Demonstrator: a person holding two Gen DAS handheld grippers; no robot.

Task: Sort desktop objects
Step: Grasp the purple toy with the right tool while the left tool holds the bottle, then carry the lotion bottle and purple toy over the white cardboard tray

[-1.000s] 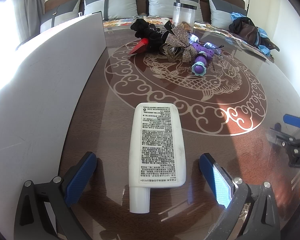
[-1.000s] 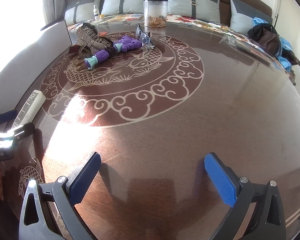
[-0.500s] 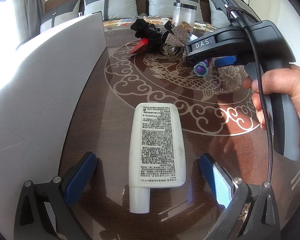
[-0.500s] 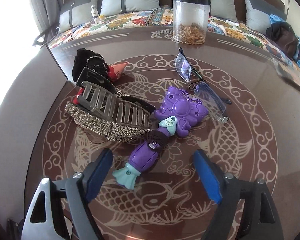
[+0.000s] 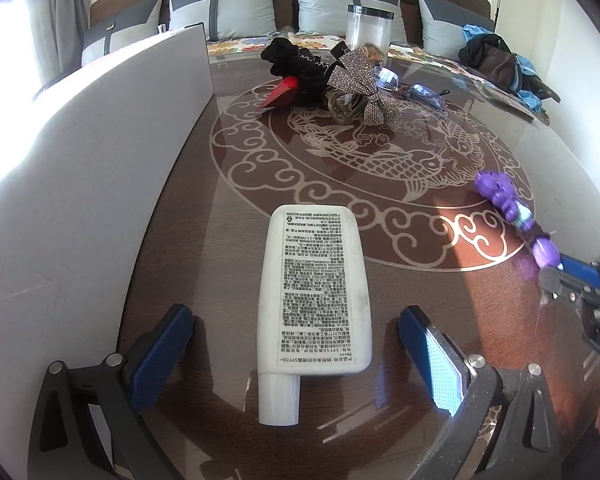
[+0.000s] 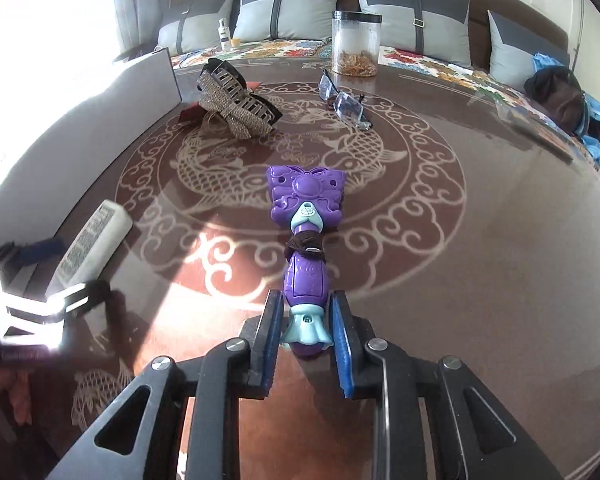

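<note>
A white bottle point(image 5: 314, 292) lies flat on the glass-topped table, cap toward me, between the fingers of my left gripper point(image 5: 294, 320). That gripper is open and its pads stand clear of the bottle. My right gripper point(image 6: 306, 316) is shut on the handle end of a purple toy wand point(image 6: 306, 200) with a butterfly head and a dark hair tie round its neck. In the left wrist view the purple toy wand point(image 5: 508, 204) and the right gripper point(image 5: 576, 276) show at the right edge. The right wrist view has the white bottle point(image 6: 94, 240) at far left.
A rhinestone bow hair clip point(image 5: 360, 80), glasses point(image 5: 412, 88) and a black cloth item with a red piece point(image 5: 296, 68) lie at the table's far side. A clear jar point(image 6: 356, 44) stands behind them. A white board point(image 5: 100, 160) runs along the left edge.
My right gripper reached the pile, closed on the purple toy wand and carried it back toward the near right of the table. The left gripper and bottle have not moved.
</note>
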